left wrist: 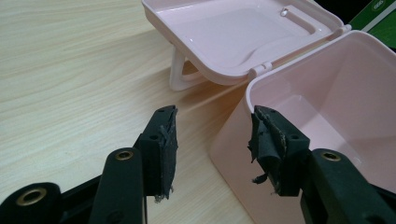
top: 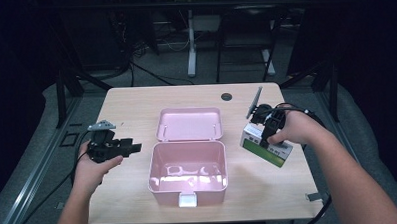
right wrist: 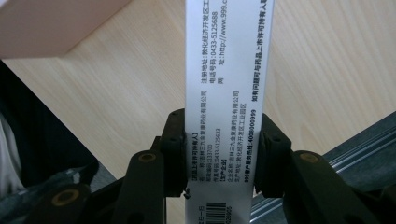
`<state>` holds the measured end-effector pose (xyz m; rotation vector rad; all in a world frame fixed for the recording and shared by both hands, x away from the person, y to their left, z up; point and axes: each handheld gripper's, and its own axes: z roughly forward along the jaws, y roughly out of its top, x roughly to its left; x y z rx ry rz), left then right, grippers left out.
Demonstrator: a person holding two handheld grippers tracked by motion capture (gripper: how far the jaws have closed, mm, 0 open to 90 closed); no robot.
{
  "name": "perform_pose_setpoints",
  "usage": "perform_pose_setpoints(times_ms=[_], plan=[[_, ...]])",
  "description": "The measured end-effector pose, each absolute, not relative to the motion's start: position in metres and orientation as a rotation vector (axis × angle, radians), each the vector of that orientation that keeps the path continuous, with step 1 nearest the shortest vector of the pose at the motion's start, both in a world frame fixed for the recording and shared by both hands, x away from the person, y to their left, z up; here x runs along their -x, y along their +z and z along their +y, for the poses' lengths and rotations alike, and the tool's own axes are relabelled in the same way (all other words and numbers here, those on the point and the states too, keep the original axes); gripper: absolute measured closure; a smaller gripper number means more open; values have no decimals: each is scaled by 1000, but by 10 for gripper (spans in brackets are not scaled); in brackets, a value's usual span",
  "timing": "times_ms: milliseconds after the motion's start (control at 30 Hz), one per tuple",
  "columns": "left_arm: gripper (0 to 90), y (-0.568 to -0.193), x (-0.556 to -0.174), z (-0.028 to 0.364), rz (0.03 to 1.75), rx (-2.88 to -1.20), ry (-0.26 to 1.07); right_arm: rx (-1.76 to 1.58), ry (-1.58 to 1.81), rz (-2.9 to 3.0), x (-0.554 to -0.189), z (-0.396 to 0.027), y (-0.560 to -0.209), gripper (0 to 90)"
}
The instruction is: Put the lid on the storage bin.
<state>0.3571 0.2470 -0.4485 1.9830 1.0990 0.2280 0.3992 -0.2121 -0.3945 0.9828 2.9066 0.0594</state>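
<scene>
A pink plastic box (top: pixel 188 182) stands open in the middle of the table, its lid (top: pixel 189 124) laid back behind it; the inside looks bare. My right gripper (top: pixel 264 136) is shut on a white and green carton (top: pixel 265 145) and holds it above the table, right of the box. In the right gripper view the carton's white printed side (right wrist: pixel 224 74) runs up between the two jaws, which press on both its sides. My left gripper (top: pixel 133 148) hovers left of the box with its jaws open. In the left gripper view nothing lies between the left gripper's worn pads (left wrist: pixel 167 144), and the box's near corner (left wrist: pixel 261 88) is just ahead.
The light wooden table (top: pixel 131 104) has a dark round hole (top: pixel 226 96) near its far edge. Beyond the table stand desk legs (top: pixel 191 52) and cables on a grey floor. A metal rail (right wrist: pixel 355 149) runs below the table's right edge.
</scene>
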Motion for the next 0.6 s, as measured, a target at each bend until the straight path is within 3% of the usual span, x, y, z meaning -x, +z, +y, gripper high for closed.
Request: perform_pose_setpoints(times_ms=[600], plan=[[506,-449,-357,247,1100,-1984,227,-756,104,2961,-386,-200,-378,618]])
